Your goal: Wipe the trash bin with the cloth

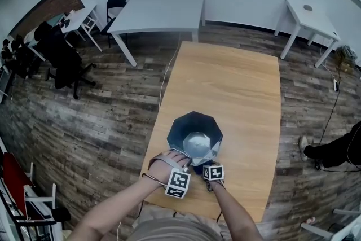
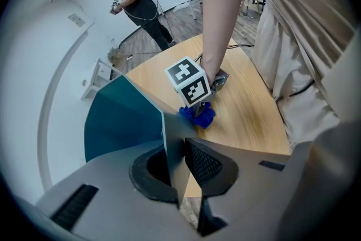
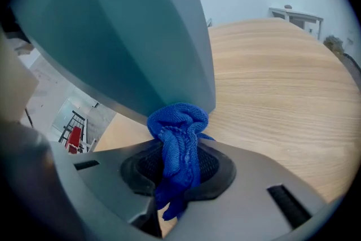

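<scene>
On table (image 1: 242,82), bin (image 1: 194,135) stands toward 7 o'clock, near left edge. From bin, 12 to 4 o'clock: bare wood, wide passage. 9 o'clock: thin strip, then drop-off. 6 o'clock blocked: left gripper (image 1: 181,165) clamped on bin wall, right gripper (image 1: 206,166) holding cloth (image 3: 179,138) against wall, 2 forearms behind.

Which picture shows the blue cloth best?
The right gripper view: the blue cloth fills the middle, clamped between the jaws against the trash bin. The left gripper view shows only a small blue bunch; the head view barely shows it.
</scene>
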`<state>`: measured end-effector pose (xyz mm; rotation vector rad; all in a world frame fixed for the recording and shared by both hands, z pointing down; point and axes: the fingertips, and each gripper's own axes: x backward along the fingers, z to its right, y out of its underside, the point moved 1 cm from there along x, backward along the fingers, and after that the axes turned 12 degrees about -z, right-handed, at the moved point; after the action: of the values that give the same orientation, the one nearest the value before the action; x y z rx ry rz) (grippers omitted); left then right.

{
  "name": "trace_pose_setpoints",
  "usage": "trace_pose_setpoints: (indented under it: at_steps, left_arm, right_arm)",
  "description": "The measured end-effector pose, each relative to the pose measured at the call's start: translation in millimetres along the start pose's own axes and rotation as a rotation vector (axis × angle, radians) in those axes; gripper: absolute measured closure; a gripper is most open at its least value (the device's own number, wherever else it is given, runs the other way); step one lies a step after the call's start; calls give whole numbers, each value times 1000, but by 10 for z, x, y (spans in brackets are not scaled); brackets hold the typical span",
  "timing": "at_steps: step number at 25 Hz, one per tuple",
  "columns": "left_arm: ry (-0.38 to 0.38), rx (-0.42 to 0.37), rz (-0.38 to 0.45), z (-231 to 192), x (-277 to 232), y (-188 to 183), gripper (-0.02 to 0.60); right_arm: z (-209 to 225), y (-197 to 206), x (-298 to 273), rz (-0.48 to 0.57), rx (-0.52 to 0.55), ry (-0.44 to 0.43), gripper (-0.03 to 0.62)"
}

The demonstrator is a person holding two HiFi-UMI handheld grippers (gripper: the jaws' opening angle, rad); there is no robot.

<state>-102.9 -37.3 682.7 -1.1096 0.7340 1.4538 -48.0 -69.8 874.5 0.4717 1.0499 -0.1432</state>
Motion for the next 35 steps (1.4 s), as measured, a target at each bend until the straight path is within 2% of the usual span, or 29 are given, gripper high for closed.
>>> trace_pose_setpoints:
  at_steps: [4,12,18,25,35]
  left_arm:
    - [14,63,-15,-10,-7,-11,532]
    - [88,173,-40,-87,15,-85,534]
    - [108,215,-26,-166,28,-177,535]
    - [118,223,-26,-160,31,-203,538]
    - [129,223,-13,-204,27,-214,540]
  right_arm:
    - [-178,13,404,72,59,-45,519]
    - [-782,-230,1637,263,123,-174,519]
    - [-1034,-455,2058,328,192,-170,519]
    - [-1046,-514,1851,294,174,-138,519]
    - [-698,-362,969,155,115,-90,519]
